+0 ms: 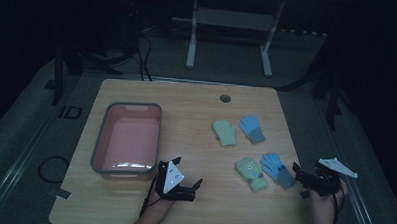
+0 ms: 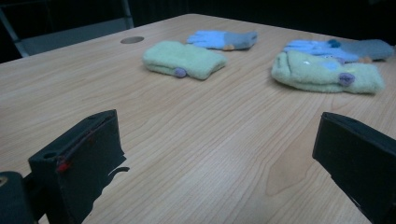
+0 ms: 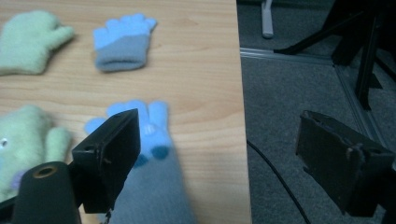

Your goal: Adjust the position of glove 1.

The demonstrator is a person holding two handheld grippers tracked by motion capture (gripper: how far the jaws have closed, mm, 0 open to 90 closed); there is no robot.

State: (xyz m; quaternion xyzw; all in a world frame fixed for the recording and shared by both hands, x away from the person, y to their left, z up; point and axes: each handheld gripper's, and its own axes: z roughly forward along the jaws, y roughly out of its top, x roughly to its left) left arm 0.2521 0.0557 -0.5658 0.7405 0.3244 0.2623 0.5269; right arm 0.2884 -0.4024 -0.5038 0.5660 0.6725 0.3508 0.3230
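Four small gloves lie on the right half of the wooden table (image 1: 196,112): a green pair (image 1: 224,132) (image 1: 251,173) and a blue pair with grey cuffs (image 1: 252,128) (image 1: 278,169). My left gripper (image 1: 189,171) rests low at the front middle, open, its jaws wide apart over bare wood (image 2: 217,135), pointing at the gloves. My right gripper (image 1: 299,181) is open at the table's right front edge. Its left jaw hangs over the near blue glove (image 3: 149,133), the right jaw over the floor. Nothing is between either pair of jaws.
A pink basin with a grey rim (image 1: 99,138) stands at the table's left, just behind the left gripper. A cable hole (image 1: 225,98) sits at the far middle. Beyond the table edge (image 3: 240,116) is grey floor with a cable and stand legs.
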